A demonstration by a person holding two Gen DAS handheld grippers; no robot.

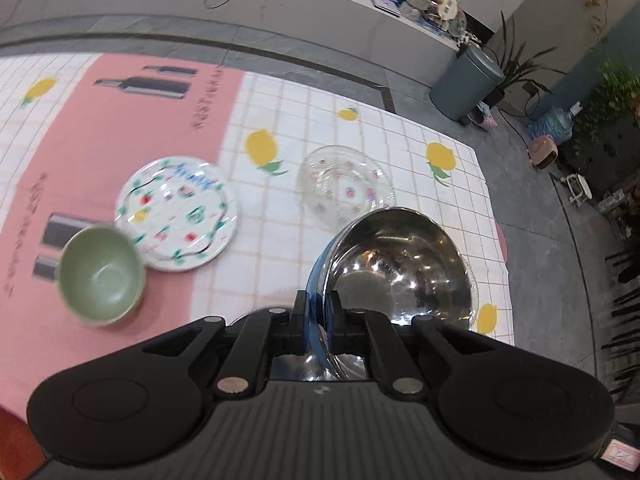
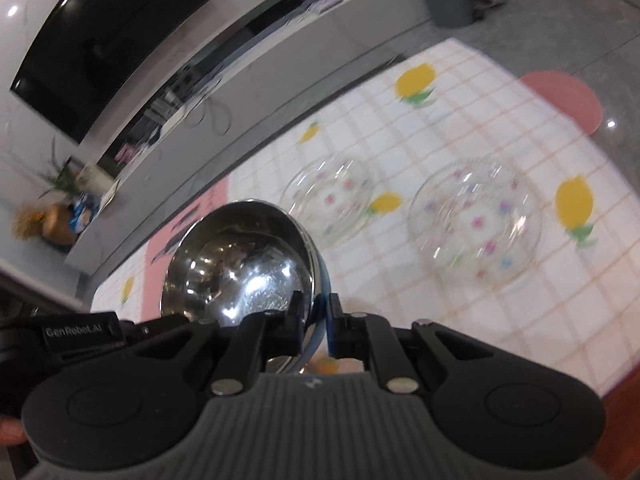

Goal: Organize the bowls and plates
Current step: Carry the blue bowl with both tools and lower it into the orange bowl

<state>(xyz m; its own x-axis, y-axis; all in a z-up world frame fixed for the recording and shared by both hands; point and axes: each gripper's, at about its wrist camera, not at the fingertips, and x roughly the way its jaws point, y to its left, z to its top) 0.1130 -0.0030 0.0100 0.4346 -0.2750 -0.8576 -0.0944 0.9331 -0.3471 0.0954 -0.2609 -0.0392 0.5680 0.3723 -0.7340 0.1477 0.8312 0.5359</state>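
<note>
My left gripper (image 1: 317,312) is shut on the rim of a steel bowl with a blue outside (image 1: 400,268), held tilted above the table. My right gripper (image 2: 314,316) is shut on the rim of a steel bowl with a blue outside (image 2: 244,260), also lifted. I cannot tell whether this is one bowl or two. In the left wrist view a green bowl (image 1: 102,276) sits at the left, touching a white painted plate (image 1: 178,212). A clear glass plate (image 1: 344,188) lies beyond the steel bowl. The right wrist view shows two clear glass plates, one near the middle (image 2: 328,200) and one to the right (image 2: 476,220).
The table wears a white checked cloth with lemons (image 1: 360,136) and a pink mat (image 1: 120,128). A grey bin (image 1: 466,84) and plants stand on the floor beyond. A pink stool (image 2: 564,96) stands past the table's edge. A long grey bench (image 2: 280,40) runs under a dark screen.
</note>
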